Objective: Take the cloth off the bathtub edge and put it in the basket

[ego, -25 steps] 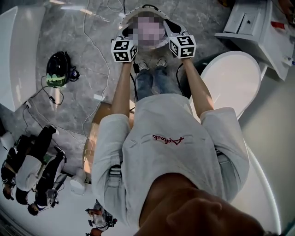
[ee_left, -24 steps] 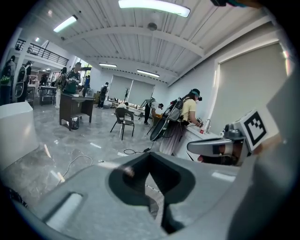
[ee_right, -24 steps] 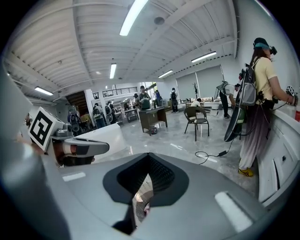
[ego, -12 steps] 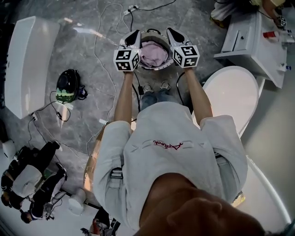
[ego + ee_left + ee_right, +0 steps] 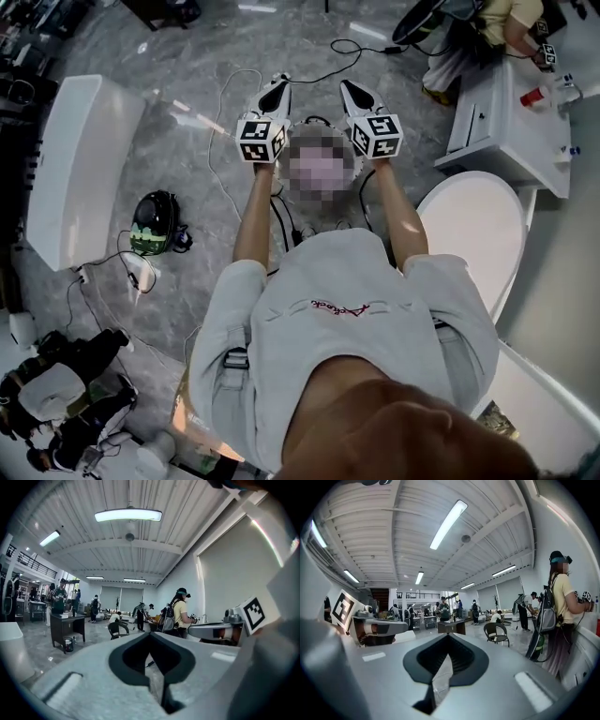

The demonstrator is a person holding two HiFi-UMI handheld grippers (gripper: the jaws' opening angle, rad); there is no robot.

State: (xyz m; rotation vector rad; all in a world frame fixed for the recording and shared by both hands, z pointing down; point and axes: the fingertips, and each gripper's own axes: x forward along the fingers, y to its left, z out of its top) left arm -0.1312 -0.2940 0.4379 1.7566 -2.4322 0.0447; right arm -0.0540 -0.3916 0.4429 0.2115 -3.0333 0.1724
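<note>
Cloth lay in basket earlier; we've raised left gripper (image 5: pixel 278 87) and right gripper (image 5: pixel 350 89), both clenched empty, task looks done

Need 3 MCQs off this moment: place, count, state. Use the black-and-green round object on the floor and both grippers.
1. The black-and-green round object sits:
A) on the grey stone floor, left of the person's left arm
B) on the white cabinet
C) on the person's shoulder

2. Count of black-and-white marker cubes in the head view:
A) one
B) two
C) four

3. Gripper jaws:
A) both shut, empty
B) left open
C) right shut on cloth

1A: it lies on floor beside that arm.
2B: one each on left gripper and right gripper.
3A: both gripper views show jaws met, nothing between.
</note>
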